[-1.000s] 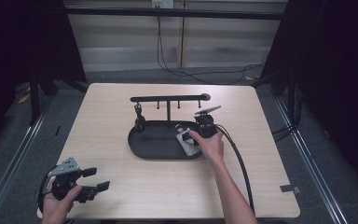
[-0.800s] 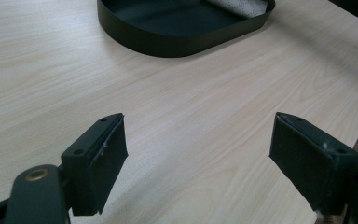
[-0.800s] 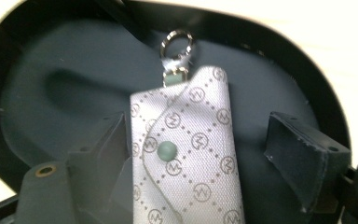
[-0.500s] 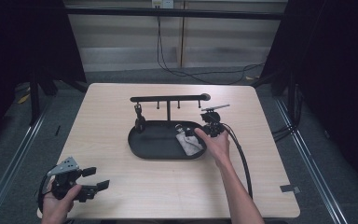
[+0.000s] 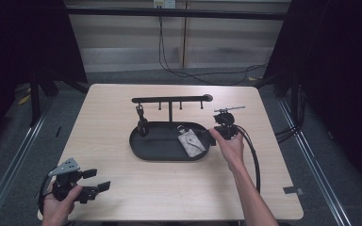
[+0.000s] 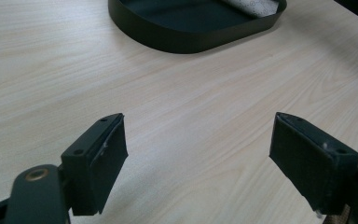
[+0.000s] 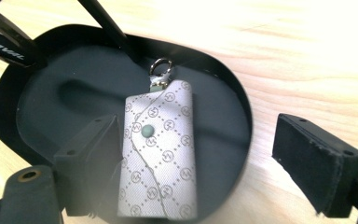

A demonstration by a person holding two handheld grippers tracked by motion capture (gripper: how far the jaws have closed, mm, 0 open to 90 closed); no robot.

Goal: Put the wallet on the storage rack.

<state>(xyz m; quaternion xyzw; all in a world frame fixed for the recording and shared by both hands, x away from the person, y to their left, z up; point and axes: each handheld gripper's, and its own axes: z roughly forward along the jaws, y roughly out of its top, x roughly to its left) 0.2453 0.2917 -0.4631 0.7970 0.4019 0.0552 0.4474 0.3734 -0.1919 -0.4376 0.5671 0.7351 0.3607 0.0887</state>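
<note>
A: From the high view, what has changed for us? A second ago our right tongs (image 5: 222, 123) were over the right end of the black oval tray (image 5: 146, 149), right at the small grey patterned key pouch (image 5: 192, 143). Now they sit just off the tray's right rim, and the pouch lies flat inside the tray, apart from them.

B: So we have let it go, or backed away from it. The black T-shaped hanger stand (image 5: 170, 100) rising from the tray carries one dark item (image 5: 142, 123) on its left side. Our left tongs (image 5: 92, 181) have stayed at the near left corner of the pale wooden bench (image 5: 273, 160).

A: In the left gripper view, those left tongs (image 6: 196, 161) stand wide apart with bare bench between them; the tray's near wall (image 6: 186, 42) is well ahead.

B: And the right gripper view shows the right tongs (image 7: 209, 161) spread open too, gripping nothing. The pouch (image 7: 161, 154) lies in the tray with its metal ring (image 7: 162, 66) pointing away, its left edge just beside our left jaw.

A: We judge the pouch is ours to grasp again, perhaps by the ring.
</note>
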